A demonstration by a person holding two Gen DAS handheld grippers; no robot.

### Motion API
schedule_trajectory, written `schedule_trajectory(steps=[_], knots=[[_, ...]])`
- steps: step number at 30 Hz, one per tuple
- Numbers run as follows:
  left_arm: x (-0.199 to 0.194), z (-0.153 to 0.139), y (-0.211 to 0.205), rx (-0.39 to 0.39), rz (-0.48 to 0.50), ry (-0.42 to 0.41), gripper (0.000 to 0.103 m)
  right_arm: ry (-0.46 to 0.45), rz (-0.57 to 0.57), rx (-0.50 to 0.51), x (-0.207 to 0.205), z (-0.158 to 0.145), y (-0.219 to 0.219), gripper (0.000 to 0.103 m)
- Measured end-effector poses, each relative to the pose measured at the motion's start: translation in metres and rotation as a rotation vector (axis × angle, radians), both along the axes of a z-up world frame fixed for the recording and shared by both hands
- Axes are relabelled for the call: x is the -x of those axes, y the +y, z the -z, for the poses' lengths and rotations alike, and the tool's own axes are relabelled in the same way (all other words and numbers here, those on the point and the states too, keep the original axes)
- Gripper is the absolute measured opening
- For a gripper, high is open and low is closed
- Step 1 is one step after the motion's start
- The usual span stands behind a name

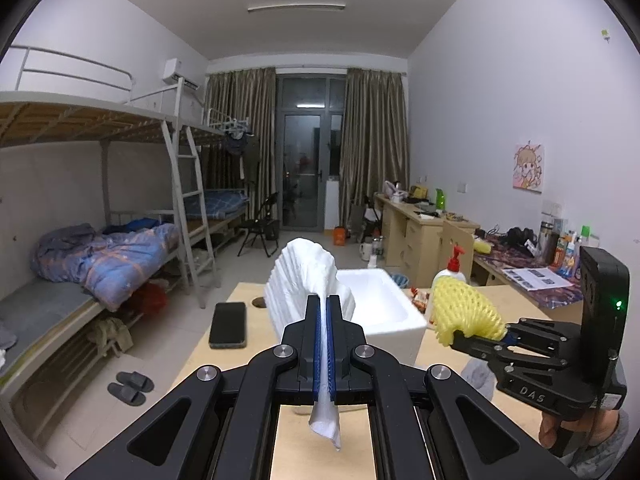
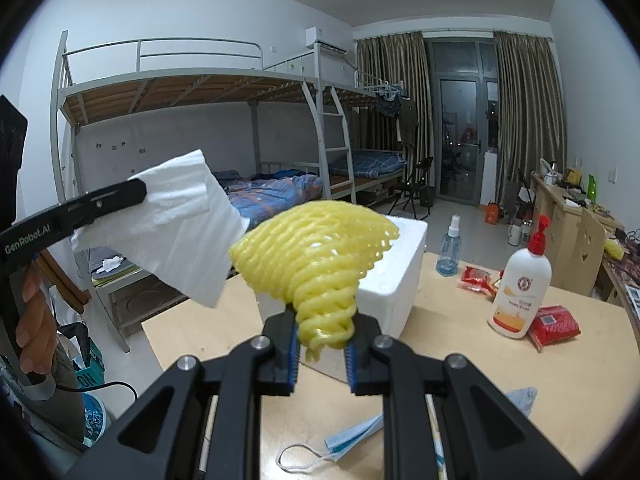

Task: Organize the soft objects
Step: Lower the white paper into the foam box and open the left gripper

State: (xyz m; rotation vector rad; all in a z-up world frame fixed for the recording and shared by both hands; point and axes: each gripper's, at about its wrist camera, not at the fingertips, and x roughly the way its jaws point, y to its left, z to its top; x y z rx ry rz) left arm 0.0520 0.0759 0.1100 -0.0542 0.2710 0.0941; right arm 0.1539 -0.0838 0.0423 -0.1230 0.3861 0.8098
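Observation:
My left gripper (image 1: 323,308) is shut on a white foam sheet (image 1: 304,280), which stands up beyond the jaws and trails a corner below them. The same sheet (image 2: 176,220) shows at the left in the right wrist view, pinched by the left gripper (image 2: 140,192). My right gripper (image 2: 322,332) is shut on a yellow foam net sleeve (image 2: 316,256), which fans out above the jaws. In the left wrist view that sleeve (image 1: 466,312) and the right gripper (image 1: 460,338) hang to the right. An open white foam box (image 1: 384,308) sits on the wooden table (image 1: 256,344) just behind both held items.
On the table lie a black phone (image 1: 228,325), a white pump bottle (image 2: 520,292), a clear spray bottle (image 2: 449,250), red packets (image 2: 554,326), a face mask (image 2: 344,438) and a grey cloth (image 2: 520,398). Bunk beds (image 1: 100,264) stand left, desks (image 1: 420,228) right.

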Motion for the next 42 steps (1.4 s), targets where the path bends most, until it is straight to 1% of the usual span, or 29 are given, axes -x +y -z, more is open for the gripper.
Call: schedule_trajectory(steps=[8,15,18,22,27,31,37,42], knots=[[-0.016,-0.023,0.001,-0.006,0.02,-0.011,0.003,-0.03,0.005,0.015,-0.007,-0.021,0.016,0.022],[-0.047,-0.046,-0.001,-0.003,0.065,0.052,0.003,-0.01,-0.003,0.019,-0.025,-0.044,0.029,0.022],[-0.057,-0.049,-0.001,0.001,0.069,0.069,0.003,-0.012,0.001,0.034,-0.028,-0.048,0.034,0.022],[-0.067,-0.052,0.001,0.004,0.089,0.069,0.003,-0.012,-0.002,0.044,-0.031,-0.045,0.037,0.022],[-0.08,-0.051,0.004,0.011,0.108,0.057,0.003,-0.002,0.005,0.041,-0.04,-0.043,0.037,0.022],[-0.095,-0.046,0.009,0.02,0.117,0.066,0.003,0.004,0.01,0.043,-0.048,-0.04,0.038,0.022],[-0.127,-0.031,0.01,0.034,0.131,0.107,0.003,0.018,0.016,0.051,-0.055,-0.036,0.044,0.022],[-0.156,-0.014,0.015,0.057,0.141,0.167,0.003,0.036,0.032,0.058,-0.063,-0.03,0.044,0.022]])
